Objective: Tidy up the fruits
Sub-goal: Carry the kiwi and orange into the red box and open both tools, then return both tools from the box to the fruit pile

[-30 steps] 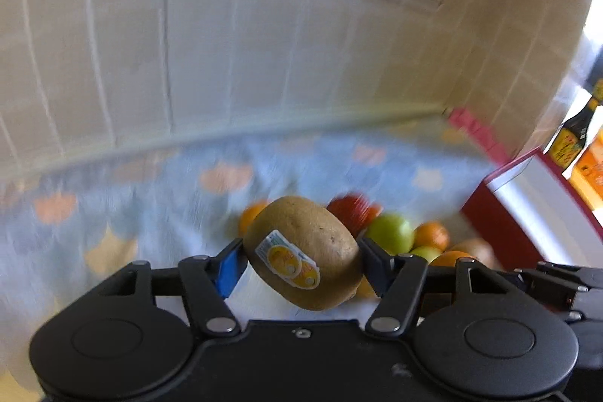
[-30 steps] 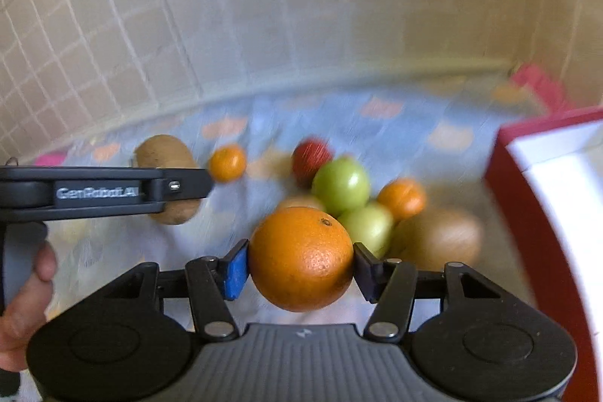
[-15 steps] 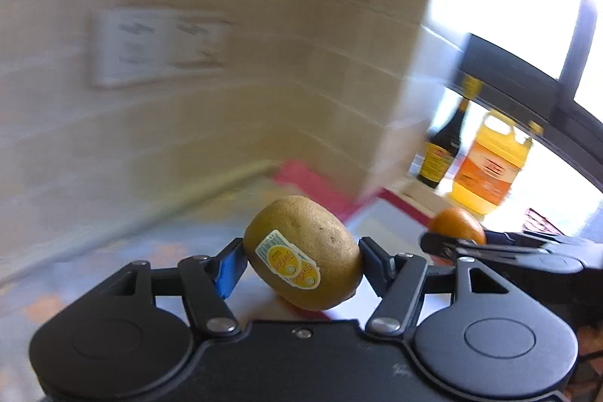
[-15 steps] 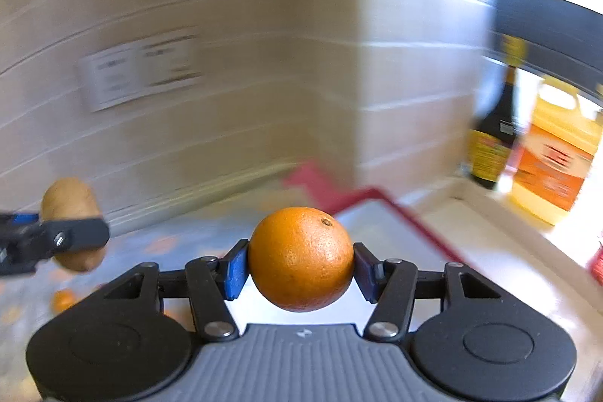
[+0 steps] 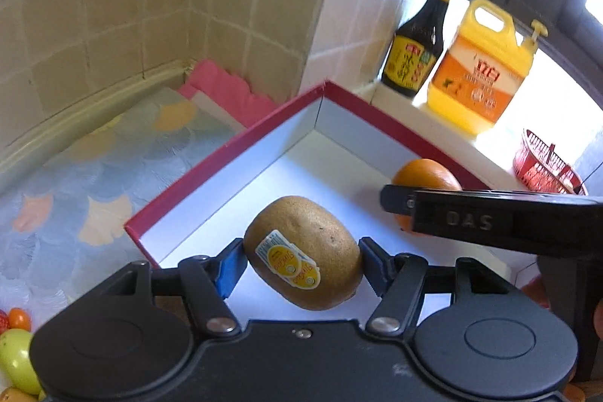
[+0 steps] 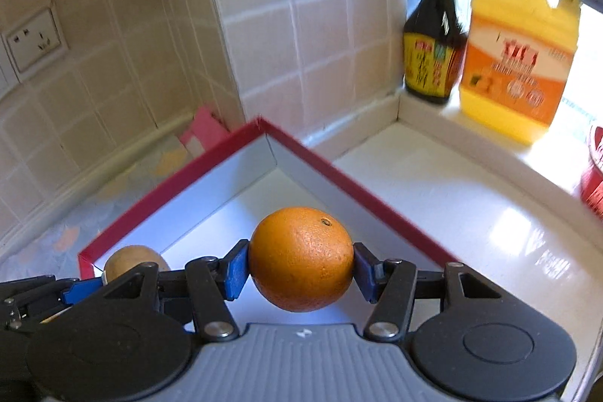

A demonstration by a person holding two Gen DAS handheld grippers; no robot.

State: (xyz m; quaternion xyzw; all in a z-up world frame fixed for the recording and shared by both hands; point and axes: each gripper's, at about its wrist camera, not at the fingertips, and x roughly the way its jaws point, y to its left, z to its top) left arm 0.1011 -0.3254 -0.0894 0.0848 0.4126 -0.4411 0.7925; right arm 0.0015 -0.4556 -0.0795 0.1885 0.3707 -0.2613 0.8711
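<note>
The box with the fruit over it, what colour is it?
The box is red outside and white inside, clearest in the left wrist view.

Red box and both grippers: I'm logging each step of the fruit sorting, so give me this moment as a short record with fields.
left gripper: jaws shut on the kiwi, sticker facing the camera
right gripper: jaws shut on the orange
red box: open, white inside, no fruit resting in it
position: both fruits held over the box
windowsill: dark sauce bottle, yellow jug
remaining fruit: green apple at the left wrist view's lower left edge
</note>
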